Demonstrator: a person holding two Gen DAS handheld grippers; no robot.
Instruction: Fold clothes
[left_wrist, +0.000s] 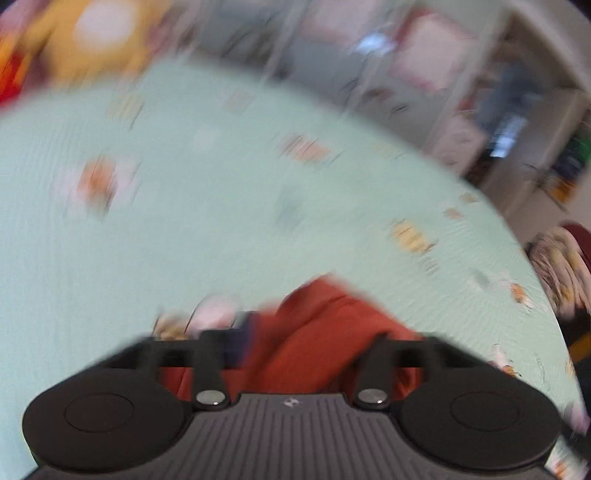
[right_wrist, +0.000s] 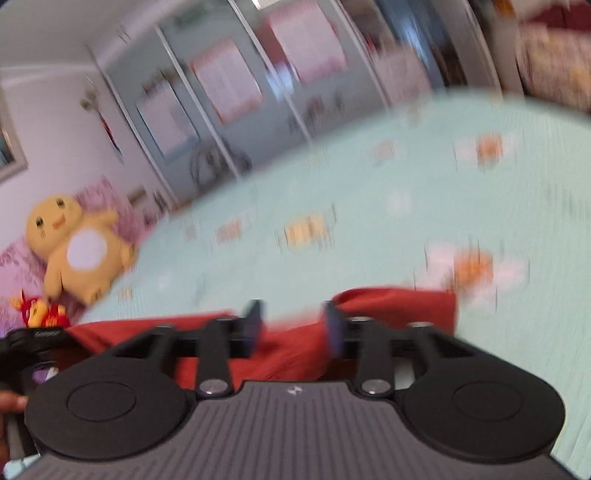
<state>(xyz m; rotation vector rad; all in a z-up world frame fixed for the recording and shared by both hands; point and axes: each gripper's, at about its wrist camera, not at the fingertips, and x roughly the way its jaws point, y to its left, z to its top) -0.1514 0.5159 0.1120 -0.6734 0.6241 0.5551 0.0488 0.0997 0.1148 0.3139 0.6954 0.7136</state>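
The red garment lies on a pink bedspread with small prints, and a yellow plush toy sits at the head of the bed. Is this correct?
Not quite: the bedspread is pale mint green, not pink. The right wrist view shows this, with the red garment lying on it and the yellow plush toy at the head of the bed. Only the patterned fabric behind the toy is pink. The rest is right.

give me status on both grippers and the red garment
Right gripper open over red garment. Left gripper state unclear, blurred. Garment on mint bedsheet; nothing blocking.
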